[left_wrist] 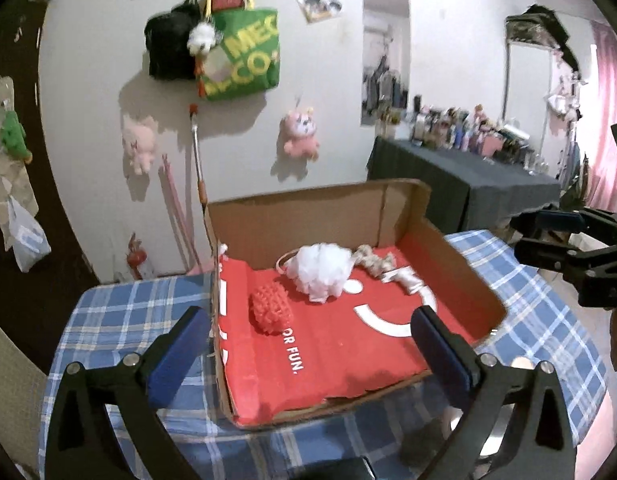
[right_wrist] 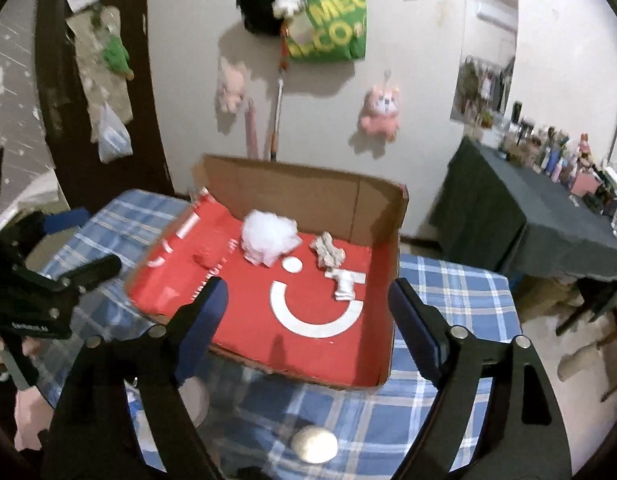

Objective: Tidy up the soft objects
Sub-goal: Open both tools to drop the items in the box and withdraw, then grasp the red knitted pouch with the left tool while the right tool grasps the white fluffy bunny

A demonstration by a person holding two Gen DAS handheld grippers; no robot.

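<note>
A shallow cardboard box (left_wrist: pixel 464 264) with a red printed floor sits on a table under a blue checked cloth (left_wrist: pixel 120 312); inside it, seen from the left wrist, a red spiky ball (left_wrist: pixel 270 308) lies at about 9 o'clock of the box floor, a white puff (left_wrist: pixel 322 270) near the back wall at 12 o'clock, and a knotted rope toy (left_wrist: pixel 378 266) just beside the puff at 2 o'clock. The left gripper (left_wrist: pixel 310 334) hangs over the near edge of the box, jaws spread wide and holding nothing; the right gripper (right_wrist: pixel 306 310) is likewise wide apart and empty, above the box's near edge. On the cloth outside the box, at 6 o'clock in the right wrist view, rests a pale grey ball (right_wrist: pixel 314 444).
</note>
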